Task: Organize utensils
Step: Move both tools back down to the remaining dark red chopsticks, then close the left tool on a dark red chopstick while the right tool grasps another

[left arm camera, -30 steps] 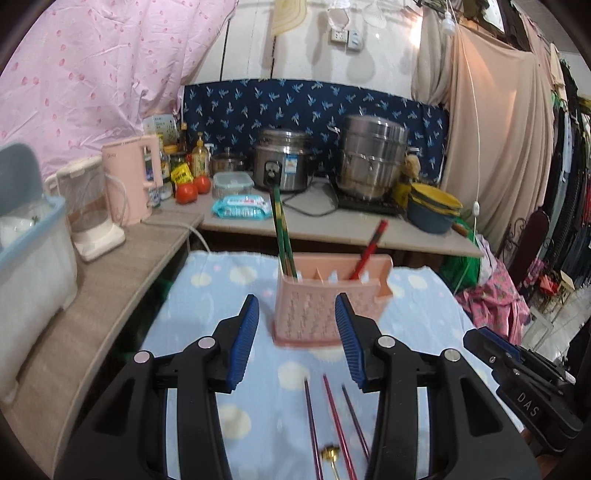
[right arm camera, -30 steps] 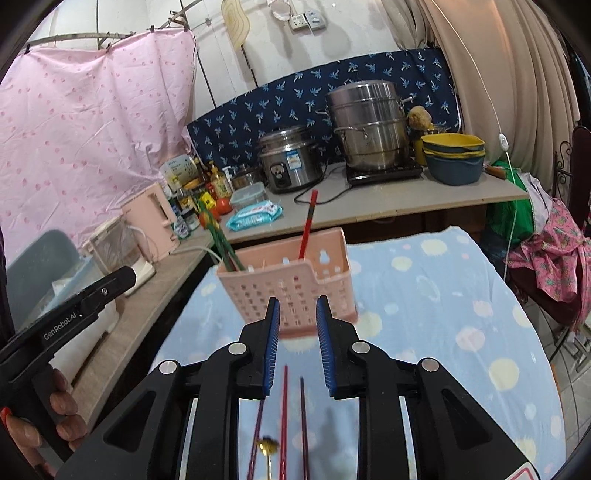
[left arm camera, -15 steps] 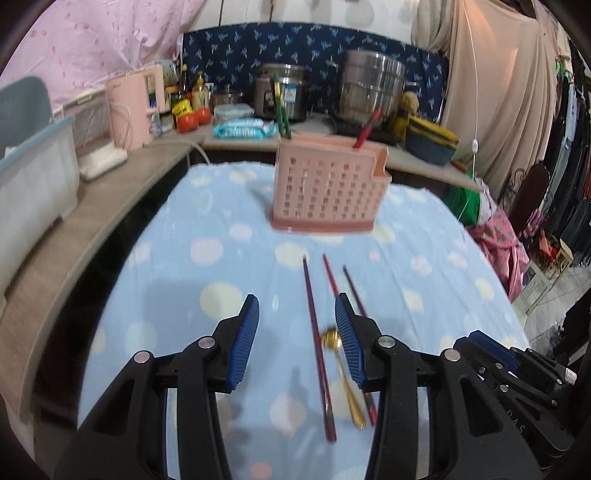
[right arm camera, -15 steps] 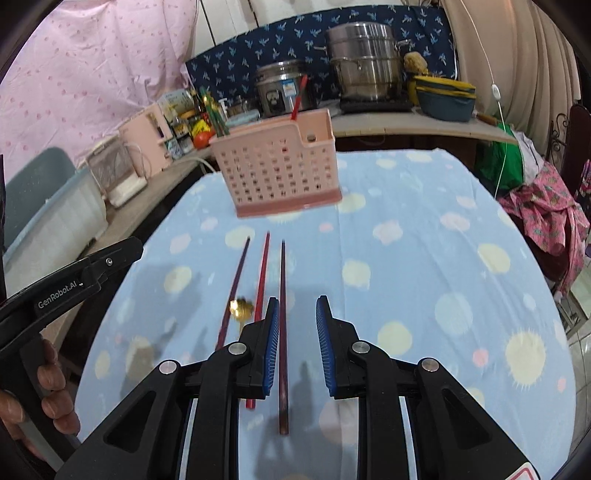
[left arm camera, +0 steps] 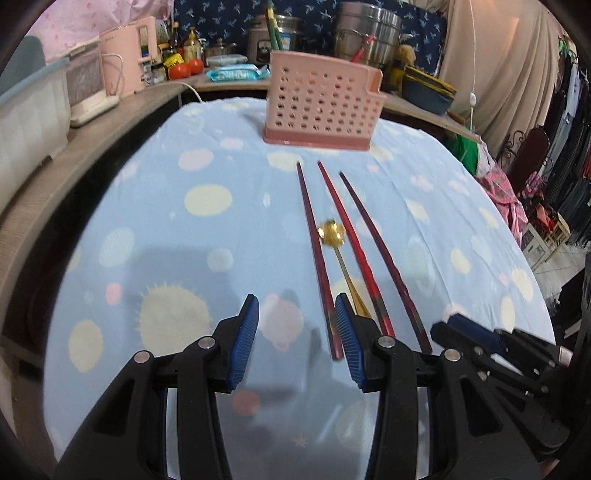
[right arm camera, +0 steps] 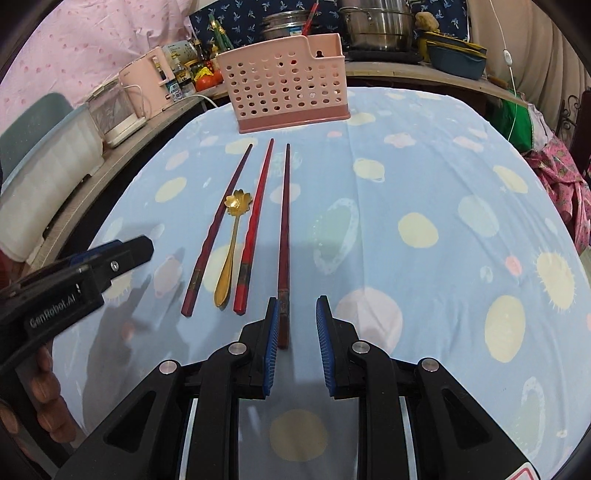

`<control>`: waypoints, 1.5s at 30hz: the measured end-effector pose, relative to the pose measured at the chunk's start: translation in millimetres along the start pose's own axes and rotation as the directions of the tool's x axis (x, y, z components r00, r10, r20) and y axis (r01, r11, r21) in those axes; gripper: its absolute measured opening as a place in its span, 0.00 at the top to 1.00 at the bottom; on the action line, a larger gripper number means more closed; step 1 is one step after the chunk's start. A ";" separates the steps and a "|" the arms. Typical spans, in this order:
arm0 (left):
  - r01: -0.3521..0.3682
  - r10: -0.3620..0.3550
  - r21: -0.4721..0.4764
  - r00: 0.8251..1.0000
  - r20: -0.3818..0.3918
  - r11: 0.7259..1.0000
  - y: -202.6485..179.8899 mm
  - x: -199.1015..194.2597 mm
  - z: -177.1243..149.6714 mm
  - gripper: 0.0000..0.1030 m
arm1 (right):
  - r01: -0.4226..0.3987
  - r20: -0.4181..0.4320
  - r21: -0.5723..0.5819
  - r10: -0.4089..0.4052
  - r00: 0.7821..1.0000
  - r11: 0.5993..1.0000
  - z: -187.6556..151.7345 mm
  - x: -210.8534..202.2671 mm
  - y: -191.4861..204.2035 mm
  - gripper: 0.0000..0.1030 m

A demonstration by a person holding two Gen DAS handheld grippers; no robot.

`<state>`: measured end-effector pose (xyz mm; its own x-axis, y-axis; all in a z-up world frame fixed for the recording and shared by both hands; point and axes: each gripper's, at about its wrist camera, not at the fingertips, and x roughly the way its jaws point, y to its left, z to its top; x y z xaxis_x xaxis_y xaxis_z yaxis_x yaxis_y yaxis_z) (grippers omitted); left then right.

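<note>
Three red chopsticks (right arm camera: 255, 225) and a gold flower-bowl spoon (right arm camera: 232, 247) lie side by side on the blue dotted tablecloth (right arm camera: 424, 192); they also show in the left wrist view (left arm camera: 354, 240). A pink perforated utensil holder (right arm camera: 288, 96) stands beyond them with green and red chopsticks upright in it. My left gripper (left arm camera: 297, 314) is open, low over the near end of the leftmost chopstick (left arm camera: 314, 254). My right gripper (right arm camera: 295, 314) is open and empty, with the near end of the rightmost chopstick (right arm camera: 284, 240) by its left pad.
A counter behind holds a pink kettle (left arm camera: 129, 55), tomatoes (left arm camera: 186, 68), a wipes pack (left arm camera: 236, 72), steel pots (right arm camera: 376, 22) and stacked bowls (right arm camera: 456, 53). A white bin (right arm camera: 48, 155) sits at left. Clothes hang at right (left arm camera: 569, 122).
Both grippers have tilted down and drawn back toward the near ends of the chopsticks. The right gripper's jaws have opened wider. The utensils have not moved.
</note>
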<state>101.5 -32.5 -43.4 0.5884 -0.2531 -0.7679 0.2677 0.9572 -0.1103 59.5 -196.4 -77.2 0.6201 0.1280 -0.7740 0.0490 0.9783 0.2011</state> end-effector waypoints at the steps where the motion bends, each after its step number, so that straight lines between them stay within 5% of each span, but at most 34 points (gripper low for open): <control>1: 0.001 -0.001 0.003 1.000 -0.006 1.000 -1.2 1.9 -2.6 0.60 | -0.003 0.000 0.000 0.003 1.000 1.000 0.2 0.4 0.5 0.80; 25: 0.016 -0.013 0.032 0.997 -0.076 0.999 -15.4 32.7 -17.3 0.59 | 0.002 -0.036 -0.017 -0.003 0.999 1.000 -4.2 19.2 1.5 0.90; 36: 0.043 -0.041 0.026 0.996 -0.075 0.999 -11.3 35.3 -18.4 0.93 | 0.007 -0.034 -0.027 -0.008 0.999 1.000 -5.6 18.8 1.0 0.93; 45: 0.052 -0.052 0.004 0.998 -0.032 0.999 -5.9 15.4 -10.3 0.93 | 0.003 -0.020 -0.029 -0.003 1.000 1.000 -6.4 7.9 2.1 0.93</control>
<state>101.2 -40.7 -61.1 0.5491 -0.2977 -0.7810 0.3013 0.9421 -0.1472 59.5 -192.3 -86.7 0.6045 0.1279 -0.7863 0.0284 0.9829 0.1817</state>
